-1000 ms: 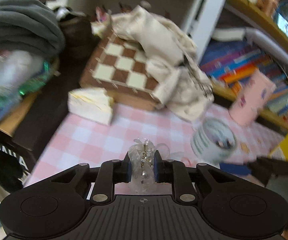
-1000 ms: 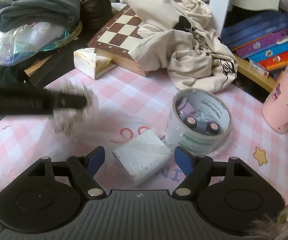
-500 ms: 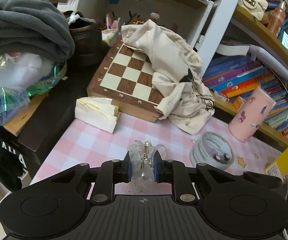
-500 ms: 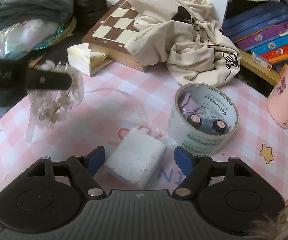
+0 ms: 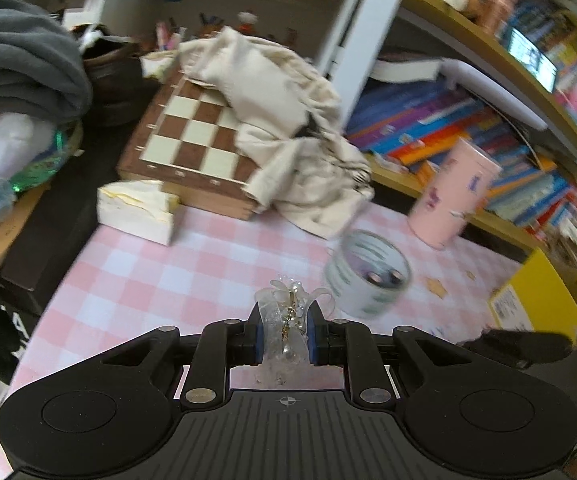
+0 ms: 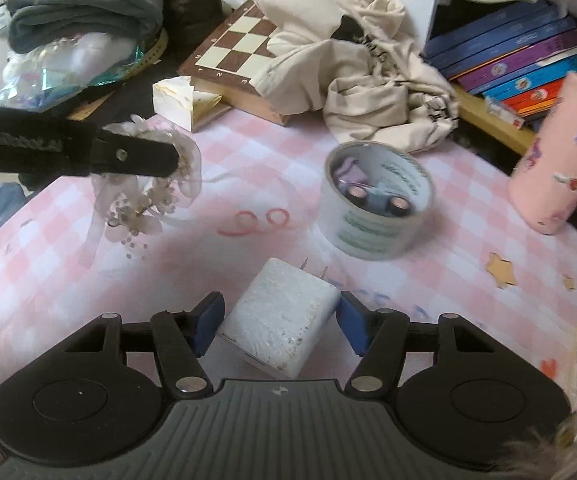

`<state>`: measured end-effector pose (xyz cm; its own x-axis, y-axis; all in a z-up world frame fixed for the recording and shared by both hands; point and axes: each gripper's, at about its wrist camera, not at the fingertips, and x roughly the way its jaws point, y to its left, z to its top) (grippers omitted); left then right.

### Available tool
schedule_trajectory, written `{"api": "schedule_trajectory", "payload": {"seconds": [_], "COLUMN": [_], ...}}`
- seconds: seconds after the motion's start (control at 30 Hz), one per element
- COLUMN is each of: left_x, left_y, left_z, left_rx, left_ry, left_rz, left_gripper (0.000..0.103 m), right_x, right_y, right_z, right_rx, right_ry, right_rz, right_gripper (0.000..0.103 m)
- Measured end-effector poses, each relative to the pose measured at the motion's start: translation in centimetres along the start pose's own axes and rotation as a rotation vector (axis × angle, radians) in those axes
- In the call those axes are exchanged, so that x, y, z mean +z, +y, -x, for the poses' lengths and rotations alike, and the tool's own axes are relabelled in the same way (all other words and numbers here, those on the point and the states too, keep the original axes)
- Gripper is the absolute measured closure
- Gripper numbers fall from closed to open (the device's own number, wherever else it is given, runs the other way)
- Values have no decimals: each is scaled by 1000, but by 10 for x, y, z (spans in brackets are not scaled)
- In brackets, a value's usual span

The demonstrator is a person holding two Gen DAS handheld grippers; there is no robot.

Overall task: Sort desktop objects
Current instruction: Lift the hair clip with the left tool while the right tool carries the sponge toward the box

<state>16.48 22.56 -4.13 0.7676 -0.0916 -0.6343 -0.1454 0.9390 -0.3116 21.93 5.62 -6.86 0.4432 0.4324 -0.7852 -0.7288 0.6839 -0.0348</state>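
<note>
Pink checked tablecloth [image 6: 428, 280]; right tongs [image 6: 280, 316] closing around white charger [image 6: 278, 316].

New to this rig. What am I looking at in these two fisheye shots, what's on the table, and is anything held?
There is no robot arm: a person carries a two-finger gripper in each hand, with a camera on each looking forward along its fingers. One picture is the left gripper's view, the other the right's.

The left gripper is shut on a clear ribbon ornament with beads; the right view shows it from the side, dangling above the table.

The right gripper has just been closing around a white plug adapter, which lies between the blue pads. Small gaps still show on both sides, so it is not gripped yet.

On the pink checked tablecloth there are also a roll of tape with small items inside, a pink cup, a chessboard under a cream cloth, and a small white box.
</note>
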Motion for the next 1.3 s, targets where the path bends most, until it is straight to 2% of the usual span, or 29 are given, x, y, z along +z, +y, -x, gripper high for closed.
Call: {"api": "schedule_trajectory", "payload": {"seconds": [0.23,0.4,0.7,0.87,1.17,1.3], "left_x": [-7,-12,-33,-40,-36,-44], "left_y": [-25,-45,-84,-105,-126,-139], "left_z": [15,25,37,47,65,68], "left_rx": [-67,-121,-244,-294,-385,-420], "left_ry": [9,21,105,112,125,134], "left_rz": [-59,-111,-243,-331,-396,-437], "left_gripper": [85,85,85,85,85,85], "right_x": [-25,-45,-80,-97,-121,-134], "right_y": [-10,-17,-32,-39,-42,-40], "right_z": [51,75,119,145,184,191], "right_rx": [-21,-35,-92,-146,-206,-222], "right_ry": [-9,22,49,13,-8,-11], "right_rz": [-53,-130,-286,-370,-440,-496], "right_gripper": [43,43,43,43,43,43]}}
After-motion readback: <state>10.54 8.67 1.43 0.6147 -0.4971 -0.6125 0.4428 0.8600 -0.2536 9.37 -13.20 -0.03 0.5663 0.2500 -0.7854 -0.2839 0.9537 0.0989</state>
